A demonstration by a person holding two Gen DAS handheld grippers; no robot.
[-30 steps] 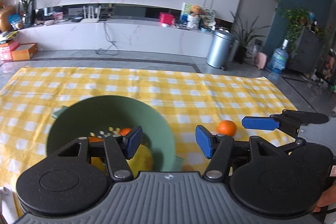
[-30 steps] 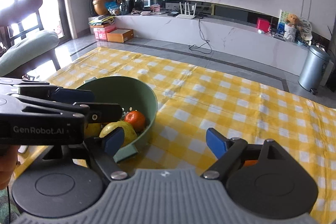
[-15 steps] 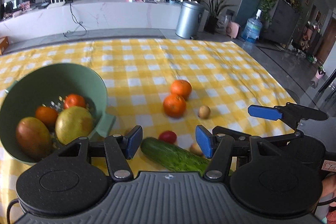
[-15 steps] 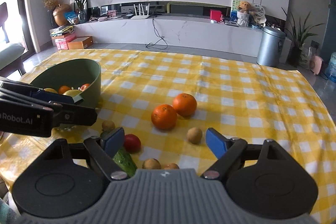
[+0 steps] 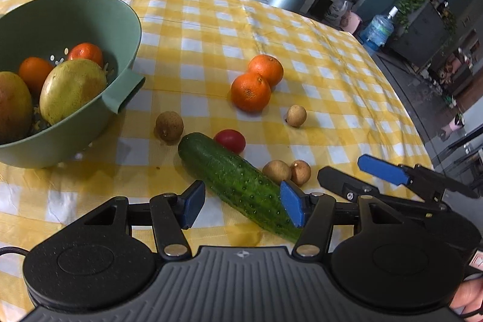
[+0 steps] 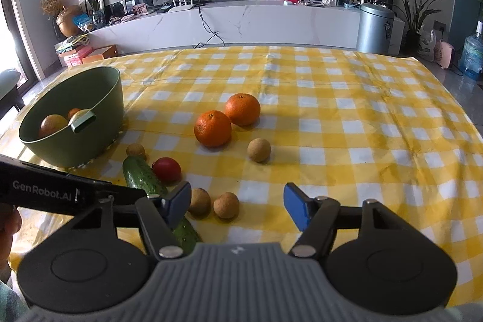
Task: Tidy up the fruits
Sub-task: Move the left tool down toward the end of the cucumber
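Tablecloth (image 5: 211, 29) nearer; left tool (image 5: 243, 207) lowered, open astride cucumber (image 5: 238, 183).

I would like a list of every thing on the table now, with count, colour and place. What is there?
bowl: 1, green, left side of table
mangoes: 2, yellow-green and reddish, in bowl
small oranges: 2, orange, in bowl behind mangoes
oranges: 2, orange, mid-table, touching
longans: 4, tan, scattered around cucumber
tomato: 1, red, beside cucumber
cucumber: 1, green, near edge
tablecloth: 1, yellow-white check, covers table
left gripper: open, over cucumber
right gripper: open, near two longans
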